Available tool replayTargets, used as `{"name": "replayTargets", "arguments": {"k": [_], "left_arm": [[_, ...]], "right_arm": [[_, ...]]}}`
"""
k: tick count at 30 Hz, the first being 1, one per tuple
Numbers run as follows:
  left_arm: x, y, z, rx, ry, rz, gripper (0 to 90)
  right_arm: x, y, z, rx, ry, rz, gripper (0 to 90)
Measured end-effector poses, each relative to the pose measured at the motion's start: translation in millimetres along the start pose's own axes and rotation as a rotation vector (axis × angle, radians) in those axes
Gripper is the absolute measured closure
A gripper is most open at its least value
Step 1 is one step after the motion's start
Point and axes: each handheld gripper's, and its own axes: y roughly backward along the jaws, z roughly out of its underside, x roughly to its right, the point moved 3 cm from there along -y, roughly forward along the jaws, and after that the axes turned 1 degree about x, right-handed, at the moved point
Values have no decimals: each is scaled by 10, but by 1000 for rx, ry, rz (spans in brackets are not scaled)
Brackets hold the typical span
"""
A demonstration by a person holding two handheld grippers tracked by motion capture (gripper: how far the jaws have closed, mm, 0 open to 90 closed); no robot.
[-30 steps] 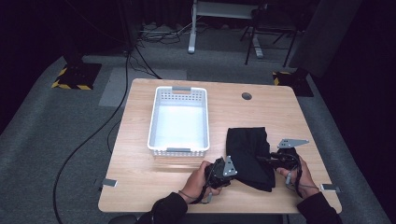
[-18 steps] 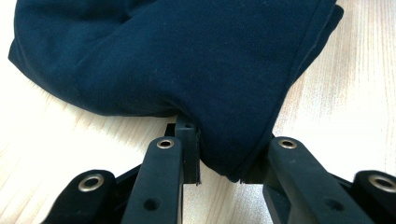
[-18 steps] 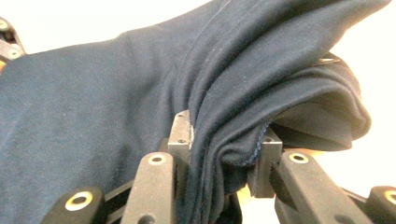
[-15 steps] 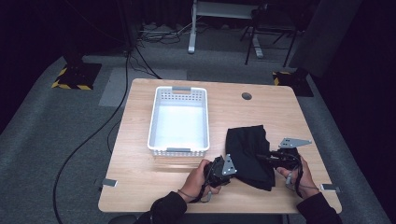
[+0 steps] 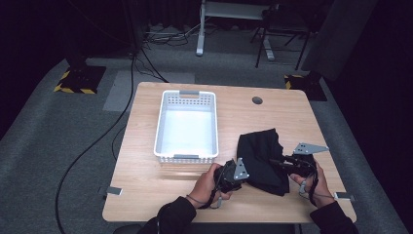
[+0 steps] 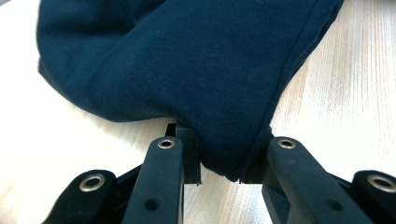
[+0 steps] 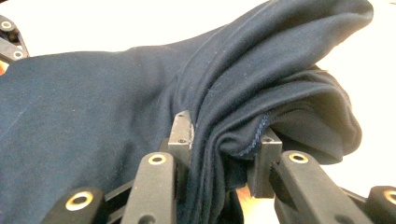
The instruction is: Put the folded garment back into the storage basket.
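The dark navy garment (image 5: 263,158) lay bunched and folded on the worktop (image 5: 146,190), in the near right part of it, at about four o'clock from the white basket (image 5: 186,155). Its far end rose toward twelve o'clock into a rumpled peak, and its near end hung toward six o'clock as a thicker fold. In the left gripper view the cloth (image 6: 187,70) showed a smooth rounded fold with a stitched hem running down one side, its lowest corner dipping between the jaws. In the right gripper view the cloth (image 7: 224,93) was stacked in several layers with a seam of lighter stitching along one edge.

The left hand-held gripper (image 5: 234,173) met the garment at its nine o'clock edge, and its jaws stood narrowly apart with the corner of fabric pinched between them (image 6: 219,161). The right hand-held gripper (image 5: 287,163) met the garment at its three o'clock edge, jaws clamped on a gathered wad of layers (image 7: 224,158). A hand (image 5: 204,185) held the left one and another hand (image 5: 307,183) held the right, both forearms in dark sleeves coming in from six o'clock.

The basket stood just beside the garment at ten o'clock, apart from it, its slotted walls upright and its floor bare. A round grommet hole (image 5: 257,100) sat in the worktop at twelve o'clock from the garment, well apart. Beyond the worktop, grey carpet (image 5: 73,146) carried a black cable (image 5: 97,141) at nine o'clock.
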Motion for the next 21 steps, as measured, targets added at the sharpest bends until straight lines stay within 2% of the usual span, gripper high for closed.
{"name": "replayTargets", "arguments": {"k": [12, 21], "left_arm": [[-80, 129, -144, 12, -24, -39, 750], [-133, 209, -241, 22, -39, -61, 754]], "right_arm": [[-10, 128, -234, 60, 28, 18, 684], [-26, 188, -375, 81, 44, 29, 684]]}}
